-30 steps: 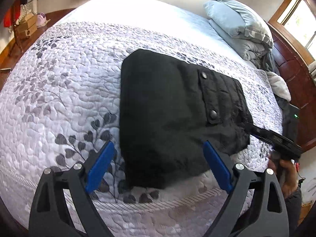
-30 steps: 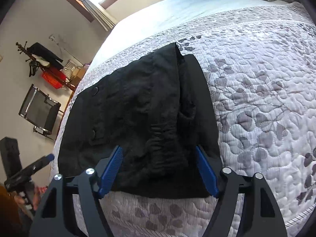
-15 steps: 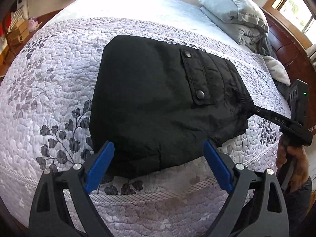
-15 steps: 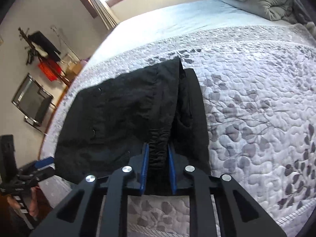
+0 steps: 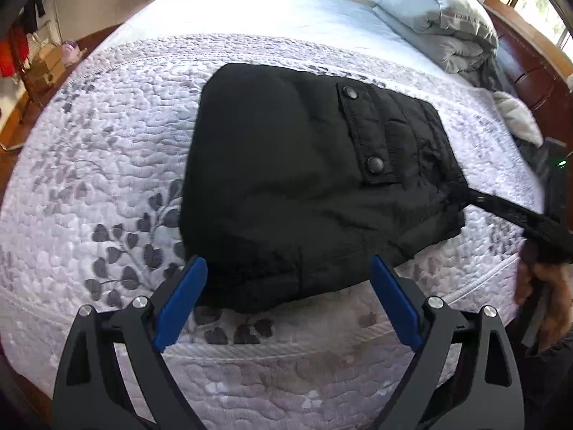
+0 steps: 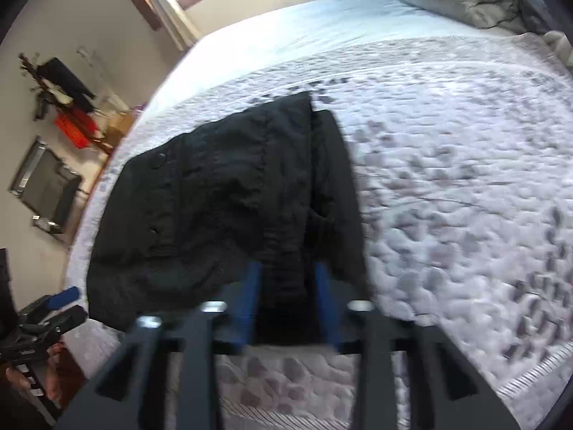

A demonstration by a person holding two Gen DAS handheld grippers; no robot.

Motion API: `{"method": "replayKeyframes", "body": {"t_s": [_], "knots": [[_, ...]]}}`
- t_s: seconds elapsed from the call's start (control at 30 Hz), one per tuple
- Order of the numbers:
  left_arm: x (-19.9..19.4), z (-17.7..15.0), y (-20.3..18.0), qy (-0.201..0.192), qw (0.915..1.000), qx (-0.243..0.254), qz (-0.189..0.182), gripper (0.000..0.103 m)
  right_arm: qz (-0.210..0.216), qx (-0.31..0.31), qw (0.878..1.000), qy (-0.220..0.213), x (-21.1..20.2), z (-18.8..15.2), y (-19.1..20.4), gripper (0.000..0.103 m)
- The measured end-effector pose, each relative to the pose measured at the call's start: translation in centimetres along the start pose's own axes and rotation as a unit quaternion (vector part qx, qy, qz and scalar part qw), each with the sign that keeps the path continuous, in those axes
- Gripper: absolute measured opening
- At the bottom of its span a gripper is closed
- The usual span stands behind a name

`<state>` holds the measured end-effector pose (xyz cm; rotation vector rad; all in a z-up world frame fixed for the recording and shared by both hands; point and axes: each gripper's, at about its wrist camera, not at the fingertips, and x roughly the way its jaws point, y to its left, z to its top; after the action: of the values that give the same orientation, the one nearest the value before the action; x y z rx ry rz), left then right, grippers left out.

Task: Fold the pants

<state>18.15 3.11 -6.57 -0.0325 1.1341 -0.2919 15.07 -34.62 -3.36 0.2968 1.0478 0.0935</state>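
Note:
The black pants (image 5: 304, 179) lie folded into a compact bundle on the quilted bed, snap pocket facing up. My left gripper (image 5: 286, 286) is open, its blue pads either side of the bundle's near edge, not gripping. My right gripper (image 6: 286, 279) has its blue pads close around the gathered waistband at the near edge of the pants (image 6: 232, 197); the view is motion-blurred. In the left wrist view the right gripper (image 5: 465, 193) reaches the bundle's right edge.
The grey leaf-patterned quilt (image 5: 107, 161) covers the bed. Folded grey bedding and a pillow (image 5: 429, 25) lie at the head. A wooden headboard (image 5: 530, 71) stands at the right. Chair and clothes rack (image 6: 53, 179) stand by the wall.
My right gripper closed on the pants' waistband and its jaws now stand slightly wider apart, with the view blurred. My left gripper stayed open and moved closer to the bundle.

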Motion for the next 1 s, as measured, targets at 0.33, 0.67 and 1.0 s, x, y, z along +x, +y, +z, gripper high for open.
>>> {"method": "replayKeyframes", "body": {"t_s": [0.33,0.67,1.0], "knots": [[-2.0,-1.4,-0.1,-0.016,0.9993,-0.012,0.033,0.097,-0.050,-0.023,0.998,-0.019,-4.8,-3.3,3.9,0.074],[-4.3,-2.8,-0.8,-0.033,0.9956,0.029,0.083,0.098,-0.047,-0.034,0.998,-0.021,-6.9,-6.2,7.0,0.082],[-6.3,-4.1,-1.5,-0.045,0.9970,0.016,0.060,0.098,-0.036,-0.037,0.998,-0.020,-8.2,-7.7,8.6,0.087]]}}
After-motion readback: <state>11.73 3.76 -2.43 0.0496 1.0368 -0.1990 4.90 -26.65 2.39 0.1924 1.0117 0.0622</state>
